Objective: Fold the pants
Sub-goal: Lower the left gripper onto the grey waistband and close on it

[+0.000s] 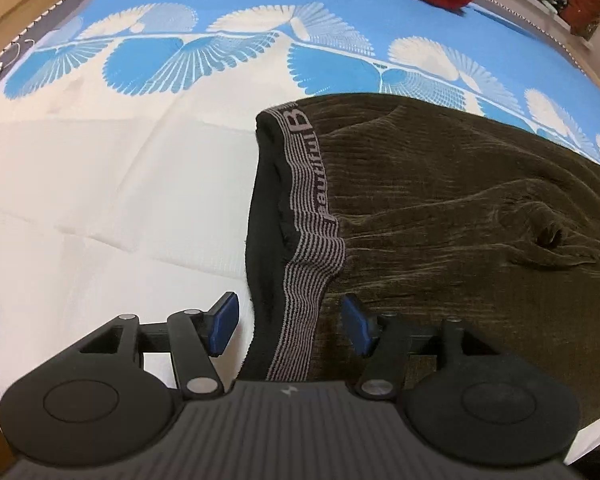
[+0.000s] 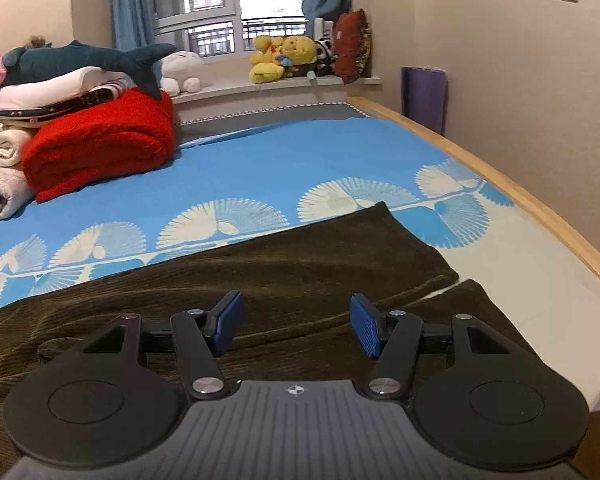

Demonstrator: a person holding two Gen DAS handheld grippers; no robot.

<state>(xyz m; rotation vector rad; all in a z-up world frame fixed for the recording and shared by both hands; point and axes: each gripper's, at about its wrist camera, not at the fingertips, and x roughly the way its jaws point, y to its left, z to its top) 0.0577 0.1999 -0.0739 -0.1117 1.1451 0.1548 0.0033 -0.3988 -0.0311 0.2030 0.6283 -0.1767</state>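
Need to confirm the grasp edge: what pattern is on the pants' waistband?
Thin grey and black stripes with grey lettering on the waistband; clearest in the left wrist view.

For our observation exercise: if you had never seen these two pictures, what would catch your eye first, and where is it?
The dark olive pants spread flat across the near part of the bed, their striped waistband between the open left gripper. Next, the red blanket folded at the bed's far left, under a plush shark. The open right gripper hovers over the pant legs.

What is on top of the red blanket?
On the red blanket lie folded bedding and a plush shark. Whether anything sits between those layers is hidden.
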